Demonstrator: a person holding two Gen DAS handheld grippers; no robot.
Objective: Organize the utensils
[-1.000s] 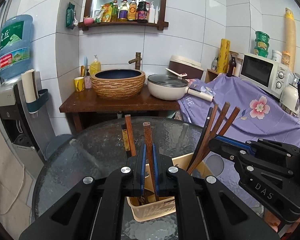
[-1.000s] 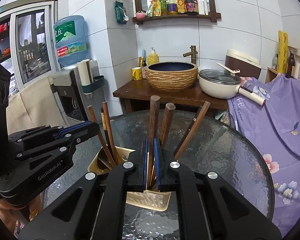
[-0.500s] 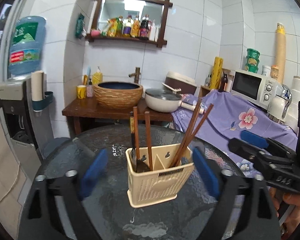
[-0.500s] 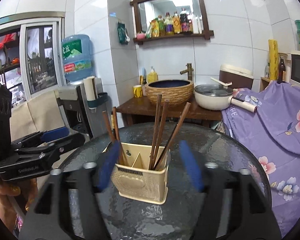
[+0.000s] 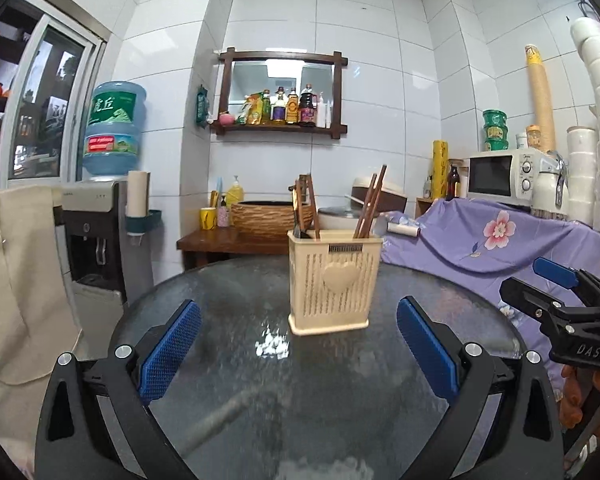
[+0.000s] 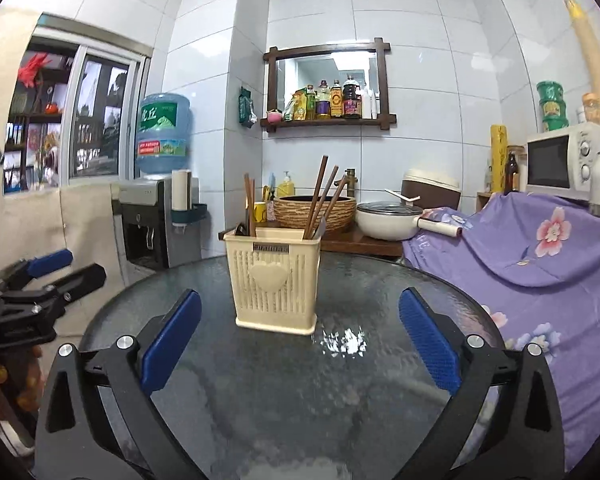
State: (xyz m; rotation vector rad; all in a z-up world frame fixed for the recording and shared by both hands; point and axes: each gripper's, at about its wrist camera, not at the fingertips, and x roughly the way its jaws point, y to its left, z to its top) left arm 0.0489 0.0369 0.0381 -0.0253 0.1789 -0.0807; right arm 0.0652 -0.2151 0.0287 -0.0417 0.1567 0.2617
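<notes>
A cream slotted utensil holder [image 5: 334, 280] [image 6: 276, 276] with a heart on its front stands upright on the round glass table [image 5: 300, 380] [image 6: 340, 380]. Brown wooden chopsticks [image 5: 370, 208] [image 6: 320, 196] lean in its right compartment. More wooden handles [image 5: 310, 208] [image 6: 249, 204] stand in the left one. My left gripper [image 5: 298, 307] is open, nothing between its blue pads, well short of the holder. My right gripper [image 6: 300, 296] has its jaws opening, wide apart and empty, also short of the holder. Each gripper shows in the other's view, right gripper [image 5: 536, 284] and left gripper [image 6: 68, 270].
Behind the table a wooden stand carries a woven basin [image 5: 268, 218] and a white pot [image 6: 388, 220]. A purple flowered cloth [image 6: 540, 248] with a microwave [image 5: 504, 176] lies to the right. A water dispenser [image 5: 100, 216] and a beige fabric cover [image 5: 16, 280] are on the left.
Both grippers let go of the wooden utensils they pinched, opened wide, and drew back and down from the holder, which now looks smaller and farther away.
</notes>
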